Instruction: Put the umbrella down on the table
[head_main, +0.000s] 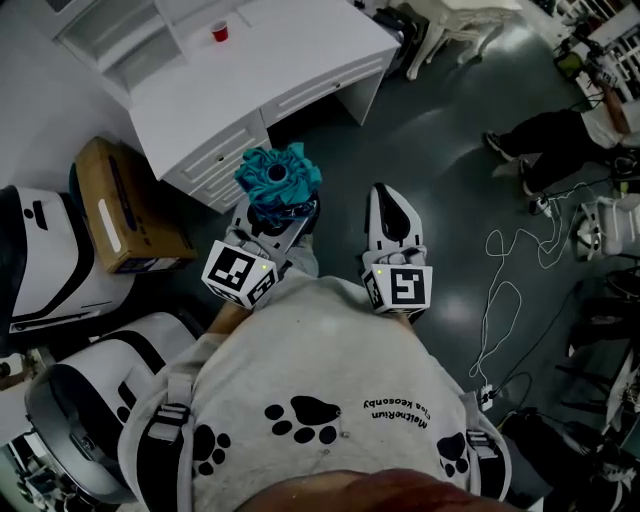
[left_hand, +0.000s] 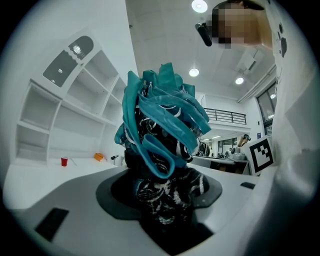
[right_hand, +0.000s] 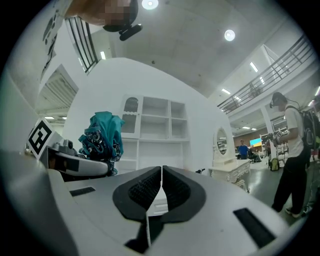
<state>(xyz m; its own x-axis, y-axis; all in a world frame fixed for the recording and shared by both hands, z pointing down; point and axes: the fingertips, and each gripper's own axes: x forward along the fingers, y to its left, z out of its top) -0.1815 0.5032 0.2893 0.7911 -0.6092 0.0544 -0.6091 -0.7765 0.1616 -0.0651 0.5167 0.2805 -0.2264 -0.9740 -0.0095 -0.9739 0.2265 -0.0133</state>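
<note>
- Now at the carry step, by the look of it: umbrella (head_main: 278, 178) up in the air, out in front of the chest, not on the table (head_main: 262, 82) yet.
- Close to the table's front side, but prob. not over the white top yet.
- Next, prob.: reach fwd till over the top, go low, lay it flat on a bare spot, then let go.
- Best kept away from the red cup (head_main: 220, 32), far back on the table, well apart from the umbrella.
- Left gripper (head_main: 285, 207): clamped on the umbrella, low on the bundle. Kept partly wide by the thick black-and-white cloth btw the pads, with teal folds up above.
- Right gripper (head_main: 386, 197): shut all the way, pad on pad, with nothing btw. Just beside the left one, no touch on the umbrella.
- Soft, floppy bundle, so likely to sag or roll once let go. Slow, low drop needed.
</note>
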